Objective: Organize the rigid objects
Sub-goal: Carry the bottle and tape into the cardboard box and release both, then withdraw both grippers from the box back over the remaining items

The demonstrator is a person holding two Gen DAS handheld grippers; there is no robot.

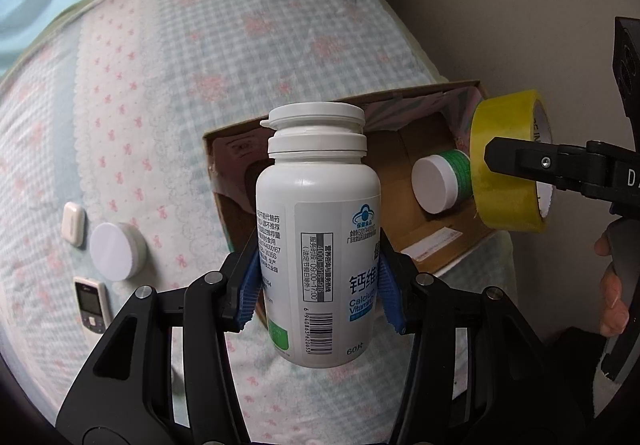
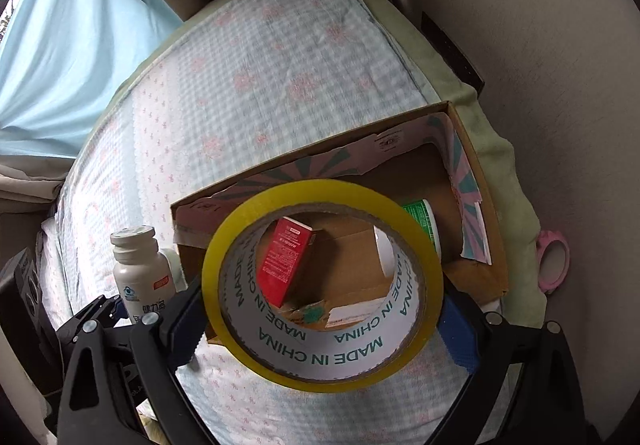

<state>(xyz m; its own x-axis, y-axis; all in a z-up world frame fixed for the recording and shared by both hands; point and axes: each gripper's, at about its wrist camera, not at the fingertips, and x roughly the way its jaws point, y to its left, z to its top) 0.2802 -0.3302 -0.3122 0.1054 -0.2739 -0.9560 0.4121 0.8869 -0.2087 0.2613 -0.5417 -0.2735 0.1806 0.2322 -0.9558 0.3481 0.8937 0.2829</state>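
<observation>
My left gripper (image 1: 318, 281) is shut on a white pill bottle (image 1: 318, 237) and holds it upright above the bed, in front of an open cardboard box (image 1: 436, 245). The bottle also shows in the right wrist view (image 2: 140, 277). My right gripper (image 2: 320, 321) is shut on a yellow tape roll (image 2: 322, 361), held over the near edge of the box (image 2: 480, 205); the roll also shows in the left wrist view (image 1: 504, 173). Inside the box lie a red carton (image 2: 284, 261) and a green-and-white jar (image 1: 440, 181).
On the checked bedspread (image 1: 200, 65), left of the box, lie a white round jar (image 1: 116, 251), a small white device (image 1: 73, 223) and a white remote (image 1: 91, 303). A pink tape roll (image 2: 554, 261) sits right of the box. A wall (image 2: 540, 45) is at the right.
</observation>
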